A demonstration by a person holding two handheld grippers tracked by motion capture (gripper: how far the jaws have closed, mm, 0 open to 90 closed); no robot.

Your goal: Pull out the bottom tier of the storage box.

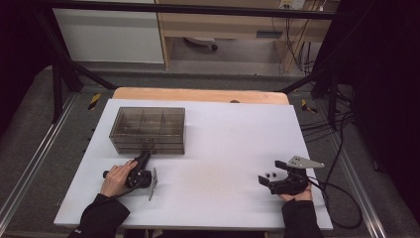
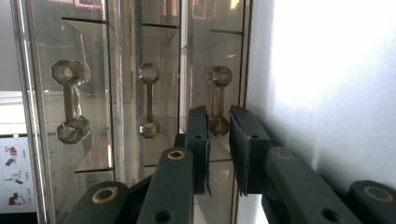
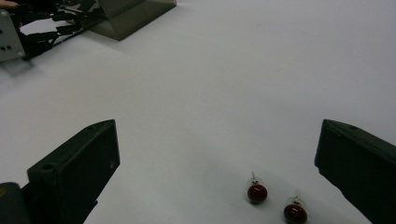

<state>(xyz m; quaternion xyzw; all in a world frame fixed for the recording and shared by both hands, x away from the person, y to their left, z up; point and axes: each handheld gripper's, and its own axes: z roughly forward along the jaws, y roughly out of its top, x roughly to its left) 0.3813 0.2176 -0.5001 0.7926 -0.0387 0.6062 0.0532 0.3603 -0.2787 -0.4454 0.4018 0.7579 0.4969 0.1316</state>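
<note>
While our left tongs sit at the near face of the smoky clear drawer box on the far left of the counter, their jaws stand narrow around one drawer handle; we can't tell whether the pads press it. Our right tongs gape wide at the near right, holding nothing, with two dark red earrings lying on the counter between the jaws.

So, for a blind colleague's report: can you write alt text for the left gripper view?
The left tool, its two black jaws narrowly apart, reaches the rightmost of three faceted handles on a smoky clear plastic drawer box; contact cannot be told.
</note>
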